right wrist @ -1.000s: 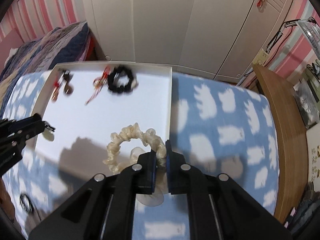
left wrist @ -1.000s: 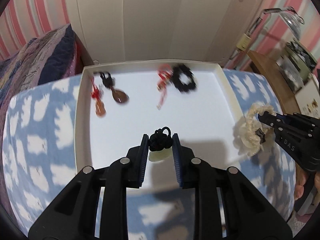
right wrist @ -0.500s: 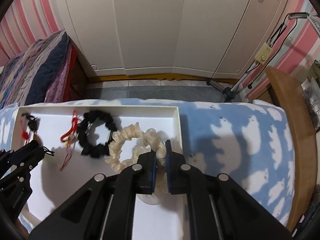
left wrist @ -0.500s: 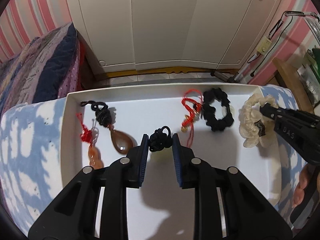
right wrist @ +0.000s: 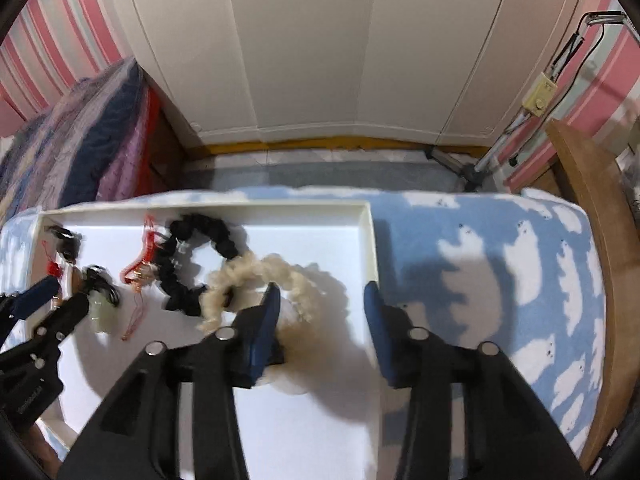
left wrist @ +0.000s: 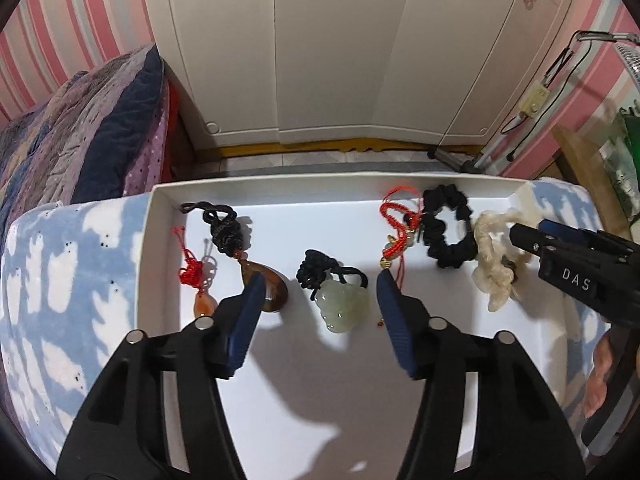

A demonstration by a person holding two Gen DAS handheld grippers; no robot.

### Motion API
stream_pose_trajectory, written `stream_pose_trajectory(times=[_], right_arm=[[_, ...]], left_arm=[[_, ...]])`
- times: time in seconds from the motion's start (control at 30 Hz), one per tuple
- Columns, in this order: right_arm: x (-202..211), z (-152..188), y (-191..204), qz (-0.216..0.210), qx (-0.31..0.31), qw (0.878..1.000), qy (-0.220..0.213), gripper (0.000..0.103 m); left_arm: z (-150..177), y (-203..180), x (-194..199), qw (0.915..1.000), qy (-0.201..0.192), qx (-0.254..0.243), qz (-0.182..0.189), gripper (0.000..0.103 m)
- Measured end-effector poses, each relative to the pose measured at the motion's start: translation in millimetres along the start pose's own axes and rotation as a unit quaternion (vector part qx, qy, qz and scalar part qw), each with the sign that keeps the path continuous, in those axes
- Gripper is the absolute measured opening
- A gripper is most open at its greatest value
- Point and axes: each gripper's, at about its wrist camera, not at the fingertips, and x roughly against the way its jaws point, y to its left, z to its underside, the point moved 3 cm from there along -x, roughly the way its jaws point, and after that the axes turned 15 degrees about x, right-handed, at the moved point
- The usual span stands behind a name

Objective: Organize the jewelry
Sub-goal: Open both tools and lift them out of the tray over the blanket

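A white tray lies on a blue cloud-print cover. My left gripper is open, and a pale green jade pendant with a black knot lies in the tray between its fingers. My right gripper is open over the tray's right side, and a cream scrunchie lies under its left finger; it also shows in the left wrist view. A black scrunchie, a red cord charm, a brown pendant and a small orange charm lie along the tray's far side.
The tray's right wall runs between my right fingers. A quilted bedspread is at the far left, white wardrobe doors stand behind, and a wooden desk edge is at the right.
Both grippers have opened. The jade pendant and the cream scrunchie have left the jaws and now lie in the tray. Both grippers have moved forward over the tray.
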Motion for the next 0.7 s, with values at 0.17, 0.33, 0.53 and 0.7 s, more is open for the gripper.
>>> stream_pose_trajectory(times=[0.17,0.33,0.53,0.7], right_arm=[[30.7,3.2,-1.3,-0.021,-0.002,0.999,-0.026,0.047],[73.7,24.9,3.3,0.004,0.012,0.998,-0.055,0.061],[131.1,71.6,14.2,0.014,0.014,0.996,-0.091,0.076],[164.0,117.6,21.2,-0.005,0.020,0.993,-0.120,0.082]], left_arm=[[4.1,0.3,34.7,0.9997,-0.018,-0.005,0.018,0.070],[26.6,13.8,82.7,0.9982,-0.054,-0.007,0.025,0.087],[73.8,54.6,144.2,0.9961,-0.069,0.001,0.055,0.097],[114.2,86.1,179.7,0.9955,-0.078,0.010,0.054,0.100]])
